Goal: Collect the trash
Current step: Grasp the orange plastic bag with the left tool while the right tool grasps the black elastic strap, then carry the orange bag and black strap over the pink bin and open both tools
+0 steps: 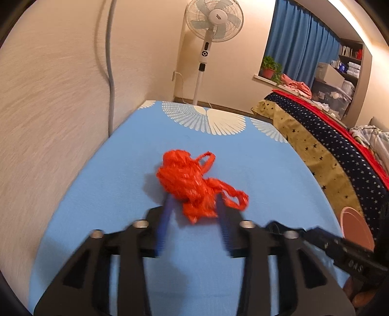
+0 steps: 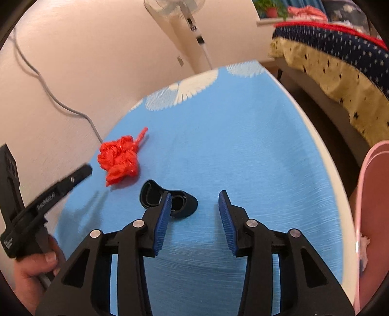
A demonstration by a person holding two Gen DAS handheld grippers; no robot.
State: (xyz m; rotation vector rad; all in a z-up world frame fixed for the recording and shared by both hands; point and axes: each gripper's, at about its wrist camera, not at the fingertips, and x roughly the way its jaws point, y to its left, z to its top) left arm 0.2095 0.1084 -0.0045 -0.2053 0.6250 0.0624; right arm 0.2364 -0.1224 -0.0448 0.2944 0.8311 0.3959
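Observation:
A crumpled red plastic bag (image 1: 192, 184) lies on the blue tablecloth (image 1: 267, 175). My left gripper (image 1: 193, 201) is open, its blue-padded fingers on either side of the bag's near end. In the right wrist view the bag (image 2: 120, 155) sits at the table's left side with the left gripper's finger (image 2: 73, 178) just short of it. My right gripper (image 2: 194, 197) is open and empty above the cloth. A small black curled item (image 2: 180, 201) lies just beyond its left finger.
A pink bin (image 2: 372, 194) stands at the table's right edge, also seen in the left wrist view (image 1: 355, 226). A standing fan (image 1: 214, 21) and a grey cable (image 1: 110, 73) are by the wall. A bed with star-patterned covers (image 1: 328, 136) is to the right.

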